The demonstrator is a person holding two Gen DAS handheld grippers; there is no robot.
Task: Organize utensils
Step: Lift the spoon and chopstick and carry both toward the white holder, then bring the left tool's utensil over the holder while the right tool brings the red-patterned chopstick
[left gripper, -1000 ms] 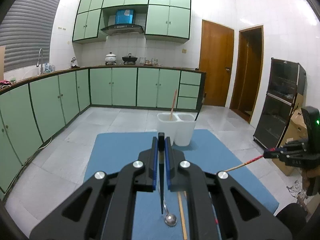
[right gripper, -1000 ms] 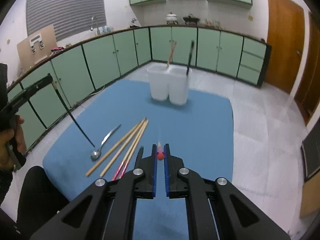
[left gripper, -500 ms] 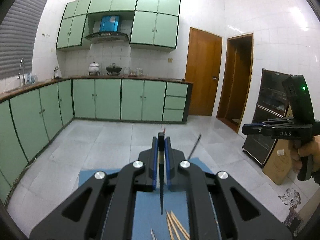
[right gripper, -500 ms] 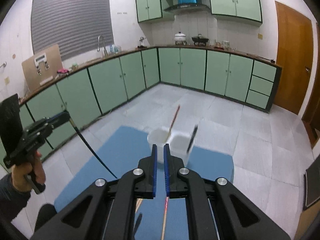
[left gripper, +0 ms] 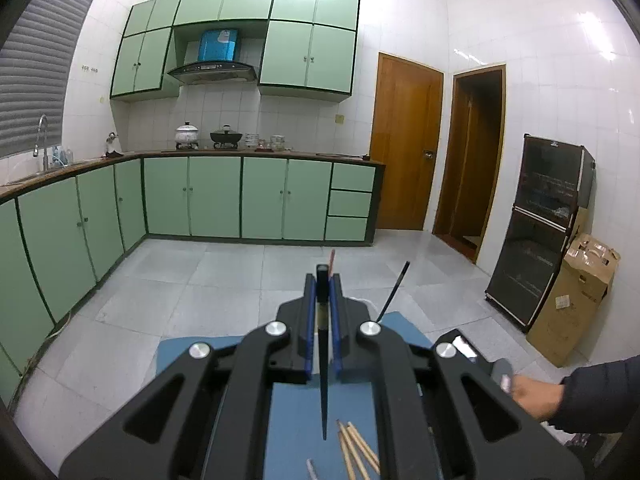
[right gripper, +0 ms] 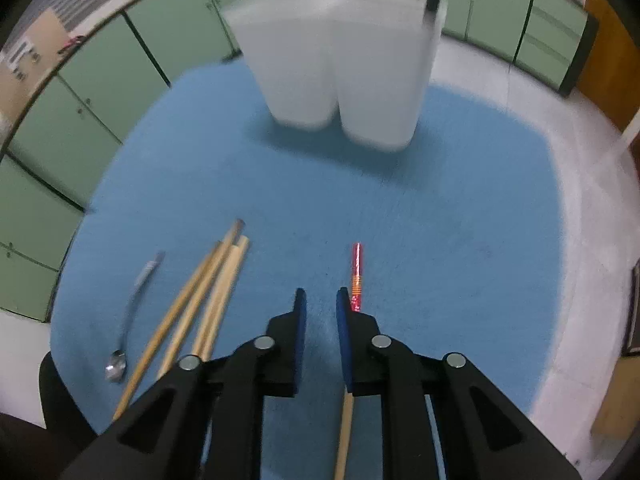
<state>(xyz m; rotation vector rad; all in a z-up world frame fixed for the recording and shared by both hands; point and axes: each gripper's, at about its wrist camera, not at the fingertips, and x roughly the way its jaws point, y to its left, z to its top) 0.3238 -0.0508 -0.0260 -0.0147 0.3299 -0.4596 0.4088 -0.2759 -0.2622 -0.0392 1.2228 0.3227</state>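
Holding a black chopstick (left gripper: 323, 380) clenched, the left tool (left gripper: 322, 280) should tip it upright over the holder (right gripper: 340, 64). The right tool (right gripper: 320, 300) hangs released beside the red chopstick (right gripper: 355, 276).

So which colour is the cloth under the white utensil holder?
Blue cloth, clearest in the right wrist view.

White two-compartment holder (right gripper: 340, 76), blurred, apparently upright; wooden chopsticks (right gripper: 200, 308), spoon (right gripper: 128, 320) and red-tipped chopstick (right gripper: 355, 276) lying flat nearby.

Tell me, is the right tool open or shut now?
Open. The right tool shows a clear gap between its blue pads, with only blue mat visible through it; the red-tipped chopstick lies beside it, ungripped.
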